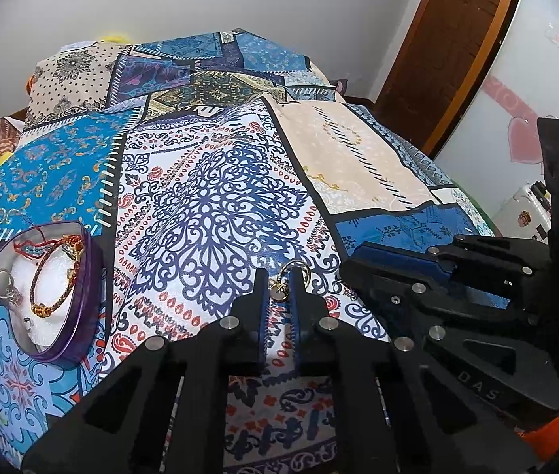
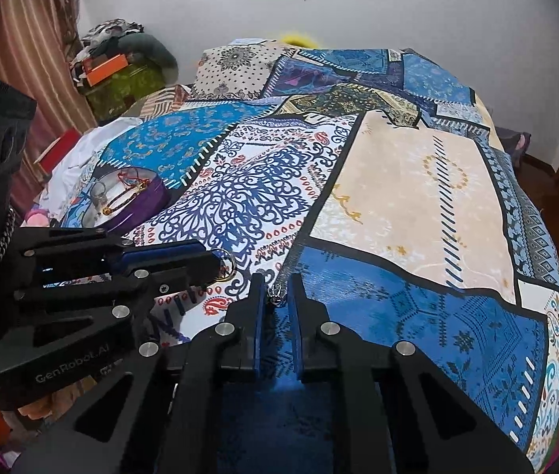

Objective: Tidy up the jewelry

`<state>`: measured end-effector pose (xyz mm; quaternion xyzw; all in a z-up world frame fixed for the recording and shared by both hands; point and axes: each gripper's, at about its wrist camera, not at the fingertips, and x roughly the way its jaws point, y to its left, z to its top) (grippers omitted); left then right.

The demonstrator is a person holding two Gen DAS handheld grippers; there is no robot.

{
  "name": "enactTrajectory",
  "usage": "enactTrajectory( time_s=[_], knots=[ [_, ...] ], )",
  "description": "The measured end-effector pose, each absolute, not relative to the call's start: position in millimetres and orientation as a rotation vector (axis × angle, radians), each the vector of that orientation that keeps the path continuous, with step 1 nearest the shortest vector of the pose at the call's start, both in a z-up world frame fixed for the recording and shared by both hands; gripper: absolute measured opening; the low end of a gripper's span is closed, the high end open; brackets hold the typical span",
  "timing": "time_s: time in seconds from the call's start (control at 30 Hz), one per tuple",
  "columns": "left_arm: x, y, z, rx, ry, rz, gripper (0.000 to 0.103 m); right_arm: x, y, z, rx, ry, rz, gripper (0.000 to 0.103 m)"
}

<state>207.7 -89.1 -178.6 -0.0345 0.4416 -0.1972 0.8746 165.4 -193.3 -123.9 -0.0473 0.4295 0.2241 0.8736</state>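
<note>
Item 1: left hand-held gripper [image 1: 279, 284]. Fingers nearly closed, grasping a small gold-tone ring w/ dangling charm [image 1: 279, 290]; the ring's loop shows just beyond the fingertips, the charm disc sits between the pads. Held low over the bedspread [image 1: 208, 181], white/navy paisley panel.

Item 2: right hand-held gripper [image 2: 277, 294]. Narrow gap, clenched on a small silver-tone piece [image 2: 276, 294] at the very tips; type cannot be told, too small. Positioned just beside the left unit, over the blue panel.

Item 3: purple heart-shaped box [image 1: 82, 308], white foam lining, on the bed to the left, well apart from both grippers. Contents: red cord bracelet [image 1: 32, 243], braided brown/gold bracelet [image 1: 48, 292], silver ring w/ pendant [image 1: 2, 280].

Handling notes (judgement): both held pieces v. light, rigid metal, smooth, so prob. slippery against the pads; the charm swings free and may snag on fabric. Best hold is on the ring band, not the charm link. Cord bracelets soft, limp; take at the knot or bead.

Status (judgement): sorting part done; the two held pieces are likely bound for the box. Soft bedspread means a dropped item could be hard to spot in the busy print.
</note>
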Motion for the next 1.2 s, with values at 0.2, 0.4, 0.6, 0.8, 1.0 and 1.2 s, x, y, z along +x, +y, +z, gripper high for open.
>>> enactTrajectory(
  time_s=[0.2,0.4,0.6,0.8,1.0,1.2],
  knots=[
    [203,-86,-174,-0.084,0.913,-0.409,0.008,163,-192,-119,-0.098,0.885,0.462,0.009],
    [195,-81,-158,-0.086,0.869,-0.406,0.008,160,-195,-99,-0.086,0.84,0.446,0.009],
    [184,-67,-137,-0.093,0.809,-0.395,0.008,152,-190,-73,-0.091,0.781,0.432,0.009],
    [174,-47,-120,-0.099,0.758,-0.375,0.008,145,-178,-53,-0.104,0.725,0.427,0.009],
    [165,-20,-105,-0.112,0.712,-0.333,0.008,142,-159,-42,-0.11,0.696,0.449,0.009],
    [156,14,-98,-0.132,0.689,-0.27,0.008,141,-132,-39,-0.112,0.683,0.491,0.009]
  ],
)
